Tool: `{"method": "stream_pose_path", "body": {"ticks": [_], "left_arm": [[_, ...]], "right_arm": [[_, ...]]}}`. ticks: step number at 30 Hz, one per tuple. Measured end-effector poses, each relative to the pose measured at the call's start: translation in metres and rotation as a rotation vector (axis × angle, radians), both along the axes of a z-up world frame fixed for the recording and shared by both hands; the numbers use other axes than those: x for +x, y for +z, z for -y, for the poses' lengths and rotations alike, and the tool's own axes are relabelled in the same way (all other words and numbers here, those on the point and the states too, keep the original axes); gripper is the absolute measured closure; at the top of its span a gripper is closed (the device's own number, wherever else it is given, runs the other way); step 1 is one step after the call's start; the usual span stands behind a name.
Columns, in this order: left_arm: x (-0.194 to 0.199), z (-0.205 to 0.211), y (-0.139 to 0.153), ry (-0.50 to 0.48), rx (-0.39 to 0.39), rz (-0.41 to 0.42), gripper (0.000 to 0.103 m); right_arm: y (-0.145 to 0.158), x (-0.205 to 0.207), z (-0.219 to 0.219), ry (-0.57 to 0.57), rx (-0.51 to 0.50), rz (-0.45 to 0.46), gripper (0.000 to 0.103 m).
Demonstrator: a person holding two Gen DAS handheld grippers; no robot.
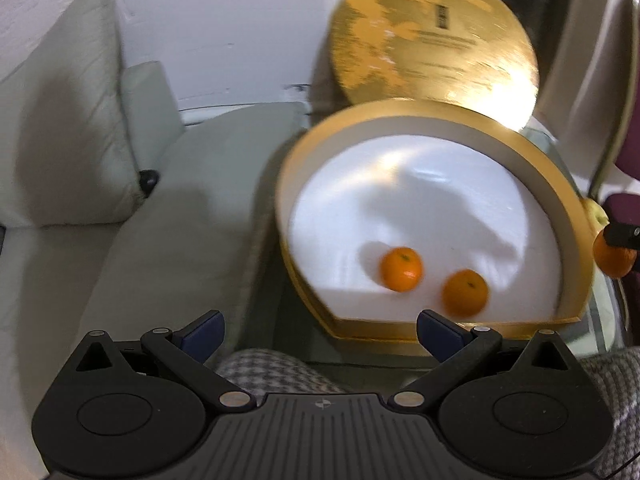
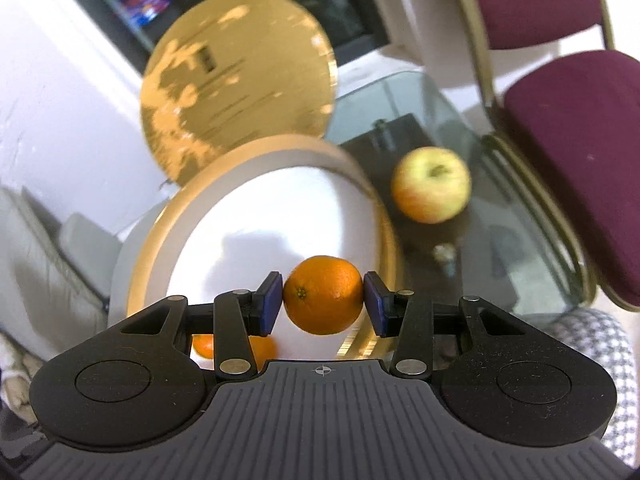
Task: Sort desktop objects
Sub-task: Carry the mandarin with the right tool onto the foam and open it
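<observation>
A gold-rimmed round box [image 1: 576, 216] with a white inside stands on a glass table; it also shows in the right wrist view [image 2: 160, 232]. Two small oranges [image 1: 401, 269] [image 1: 465, 293] lie in it near the front. My left gripper [image 1: 320, 334] is open and empty, just in front of the box. My right gripper [image 2: 323, 300] is shut on a third orange [image 2: 324, 294], held above the box's right rim; this orange shows at the right edge of the left wrist view [image 1: 614, 258]. A yellow-red apple [image 2: 431, 184] lies on the table right of the box.
The gold lid [image 1: 432, 44] leans upright behind the box against the wall. A grey-white sofa [image 1: 80, 128] is on the left. Maroon chairs [image 2: 576, 128] stand right of the glass table [image 2: 420, 100]. Houndstooth fabric [image 1: 276, 372] lies below the left gripper.
</observation>
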State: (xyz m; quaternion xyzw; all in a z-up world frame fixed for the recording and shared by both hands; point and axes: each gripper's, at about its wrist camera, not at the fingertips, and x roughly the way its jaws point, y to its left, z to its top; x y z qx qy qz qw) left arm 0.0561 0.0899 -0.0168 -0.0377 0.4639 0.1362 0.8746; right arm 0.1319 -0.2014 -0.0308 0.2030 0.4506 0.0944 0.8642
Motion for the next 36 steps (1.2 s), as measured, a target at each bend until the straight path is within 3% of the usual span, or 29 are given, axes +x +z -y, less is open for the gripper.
{"method": "stream_pose_path", "body": {"ticks": [9, 16, 31, 36], "left_arm": [[0.006, -0.042, -0.013, 0.107, -0.021, -0.025, 0.001], [0.015, -0.061, -0.031, 0.142, -0.044, -0.077, 0.001], [0.025, -0.066, -0.049, 0.145, -0.064, -0.140, 0.001], [0.023, -0.062, -0.045, 0.131, -0.061, -0.135, 0.001]], "right_arm": [[-0.008, 0.024, -0.064, 0.121, -0.047, -0.021, 0.058], [-0.033, 0.051, -0.093, 0.162, -0.089, -0.085, 0.058], [-0.077, 0.082, -0.119, 0.181, -0.193, -0.175, 0.057], [-0.082, 0.084, -0.115, 0.175, -0.177, -0.181, 0.057]]}}
